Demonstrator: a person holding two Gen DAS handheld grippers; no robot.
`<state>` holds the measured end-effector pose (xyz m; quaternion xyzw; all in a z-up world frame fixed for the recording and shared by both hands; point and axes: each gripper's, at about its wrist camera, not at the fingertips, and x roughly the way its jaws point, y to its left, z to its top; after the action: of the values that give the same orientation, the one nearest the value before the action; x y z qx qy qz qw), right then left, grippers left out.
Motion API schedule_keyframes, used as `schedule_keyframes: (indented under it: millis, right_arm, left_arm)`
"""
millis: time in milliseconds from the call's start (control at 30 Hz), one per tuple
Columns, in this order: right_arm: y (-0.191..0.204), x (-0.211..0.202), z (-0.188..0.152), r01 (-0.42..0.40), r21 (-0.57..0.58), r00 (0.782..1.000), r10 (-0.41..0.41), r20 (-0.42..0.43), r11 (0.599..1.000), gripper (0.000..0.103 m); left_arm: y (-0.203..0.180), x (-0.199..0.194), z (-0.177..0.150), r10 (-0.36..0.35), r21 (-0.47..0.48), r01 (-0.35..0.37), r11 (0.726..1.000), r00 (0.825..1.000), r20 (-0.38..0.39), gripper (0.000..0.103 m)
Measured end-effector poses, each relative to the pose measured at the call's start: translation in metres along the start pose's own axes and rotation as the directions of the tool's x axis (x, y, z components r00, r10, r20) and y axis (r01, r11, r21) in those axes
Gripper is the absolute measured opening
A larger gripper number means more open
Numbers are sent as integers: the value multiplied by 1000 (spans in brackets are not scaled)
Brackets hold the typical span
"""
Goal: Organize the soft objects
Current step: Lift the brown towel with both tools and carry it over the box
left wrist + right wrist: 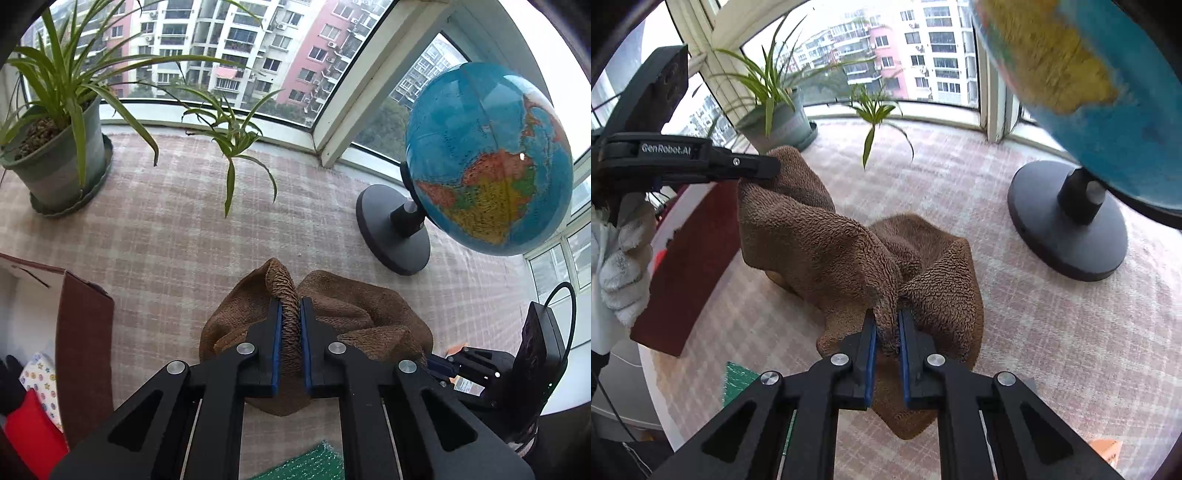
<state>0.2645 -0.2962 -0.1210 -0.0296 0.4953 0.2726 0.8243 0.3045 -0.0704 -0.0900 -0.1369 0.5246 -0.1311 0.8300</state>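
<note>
Blue-padded fingers of the left tool (291,325) are closed tight on a raised fold of the brown towel (343,314), and the right tool (887,332) likewise pinches a corner of the same brown towel (827,243) between nearly closed pads. From the right wrist view, the left tool (768,168) lifts one end of the cloth above the plaid-covered surface (1015,314), while the rest slumps in a heap on it. A maroon box (83,347) stands to the left, with patterned fabric inside. Farther out are a globe (491,162) on a dark base and a potted plant (55,147) by the window.
</note>
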Motion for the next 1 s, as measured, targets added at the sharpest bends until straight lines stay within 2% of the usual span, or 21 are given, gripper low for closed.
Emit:
schedule_keyframes:
  millis: [200, 433, 733, 1000]
  right_arm:
    - [10, -44, 8, -8, 7, 995, 7, 97, 1000, 9]
    - [34, -100, 22, -11, -16, 977, 14, 214, 1000, 9]
    - [70, -139, 43, 0, -67, 957, 19, 290, 998, 9]
    - [118, -165, 67, -33, -131, 933, 78, 352, 991, 9]
  left_arm:
    - [-13, -35, 1, -44, 18, 43, 999, 997, 63, 7]
    - [-25, -79, 1, -78, 51, 71, 996, 988, 134, 7]
    - [-25, -126, -4, -91, 80, 76, 994, 977, 194, 7]
    - [-7, -190, -6, -87, 83, 67, 994, 959, 269, 7]
